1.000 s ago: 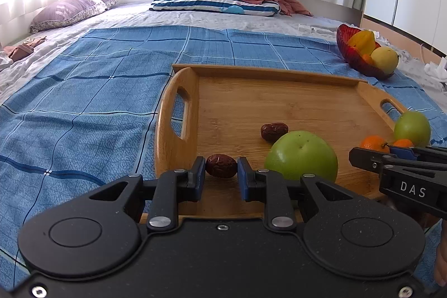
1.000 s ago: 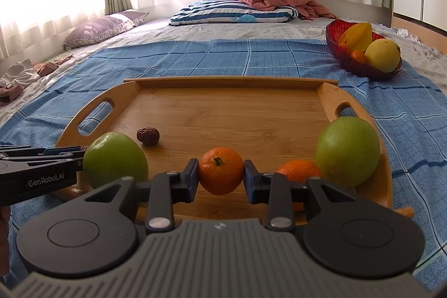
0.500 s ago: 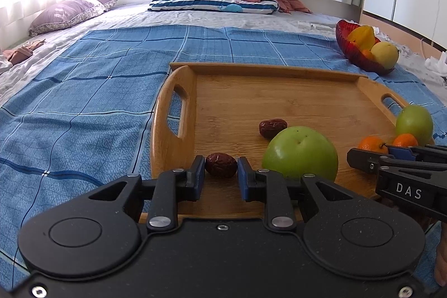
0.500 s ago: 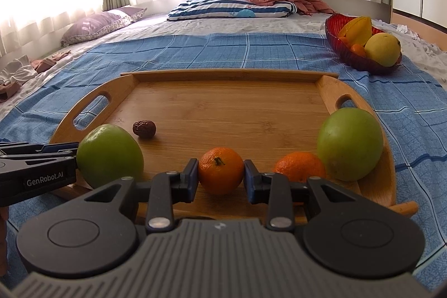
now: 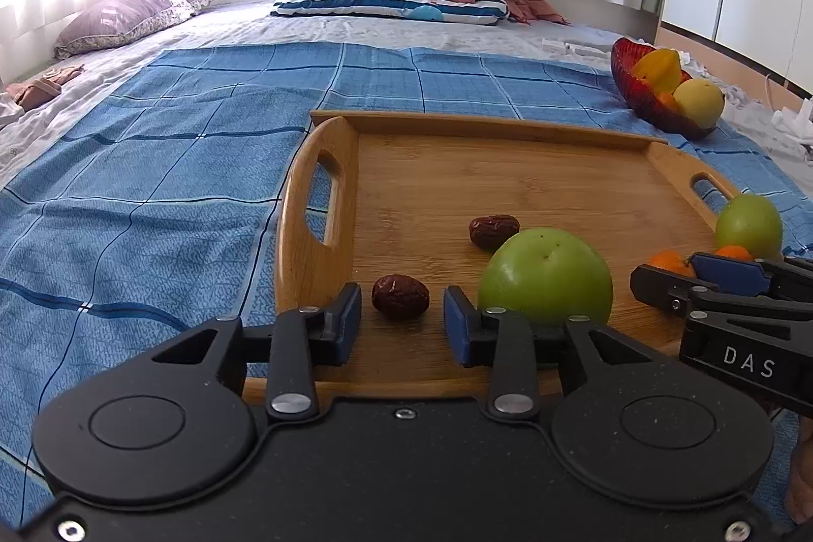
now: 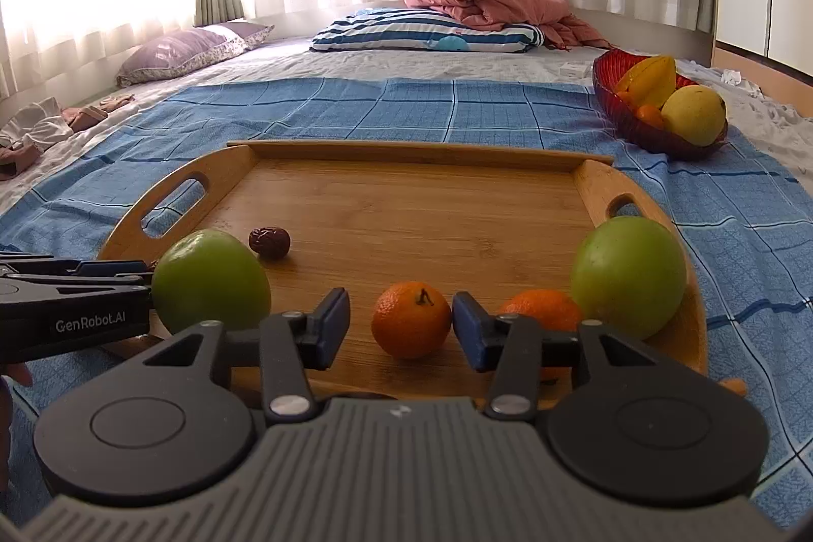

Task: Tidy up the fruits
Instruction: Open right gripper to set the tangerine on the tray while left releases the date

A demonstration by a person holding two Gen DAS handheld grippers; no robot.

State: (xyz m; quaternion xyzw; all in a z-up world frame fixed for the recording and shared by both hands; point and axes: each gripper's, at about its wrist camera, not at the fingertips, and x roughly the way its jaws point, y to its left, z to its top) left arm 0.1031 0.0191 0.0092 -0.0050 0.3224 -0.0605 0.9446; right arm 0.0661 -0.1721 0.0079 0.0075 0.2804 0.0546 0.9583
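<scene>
We hold our left gripper (image 5: 401,318) low over the near edge of the wooden tray (image 5: 508,166), its blue pads spread apart with a dark red date (image 5: 400,297) lying on the tray floor between them; a gap shows on each side of the date, so the pads do not touch it. A second date (image 5: 493,230) rests farther in, at about one o'clock from the first, and a large green apple (image 5: 546,283) sits just beside our right pad, at about three o'clock from the first date.

Our right gripper (image 6: 401,328) is likewise spread wide, and a small orange mandarin (image 6: 411,319) stands on the tray between its pads; on the left a clear gap shows, while the right pad sits very close to it and we cannot tell whether it touches. A second mandarin (image 6: 541,307) lies at three o'clock from it, partly behind our right pad and close against another green apple (image 6: 629,275) near the tray's right handle.

The tray lies on a blue checked bedspread (image 5: 152,166). At two o'clock, well apart from the tray, a red bowl (image 6: 637,125) holds a yellow starfruit, a yellow round fruit and something small and orange. At twelve o'clock, far back, we see a striped pillow (image 6: 427,31) and a pink crumpled quilt (image 6: 498,1) in front of white curtains.
</scene>
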